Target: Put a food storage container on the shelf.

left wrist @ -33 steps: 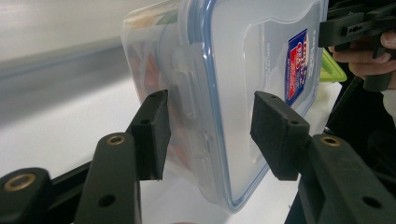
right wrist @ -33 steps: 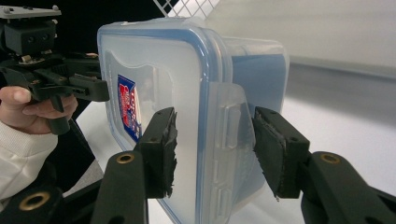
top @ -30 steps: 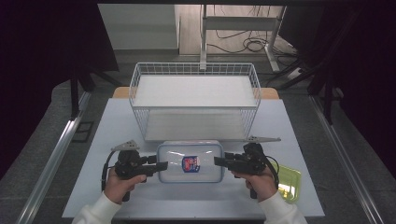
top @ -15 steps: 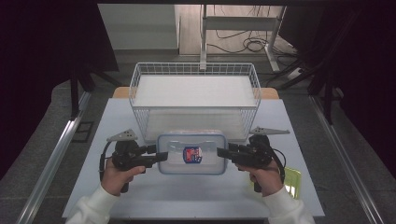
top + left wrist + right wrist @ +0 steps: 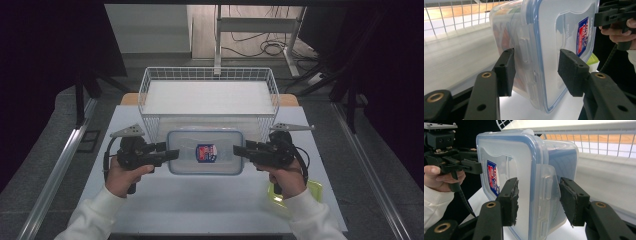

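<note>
Both tools — left tool [image 5: 172,154], right tool [image 5: 239,150] — apparently pinch the lidded box [image 5: 205,151] by its ends.

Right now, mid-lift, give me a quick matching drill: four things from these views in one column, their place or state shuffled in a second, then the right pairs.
Things:
1. plastic container
2. wire basket
3. yellow-green lid
4. left gripper

Places or states:
A. flat on the table under the person's right wrist
B. clamped on the container's left end
C. held between both grippers, lid on, red and blue sticker on top
D. beyond the container, white, nothing seen inside

Pairs: 1-C, 2-D, 3-A, 4-B
</note>
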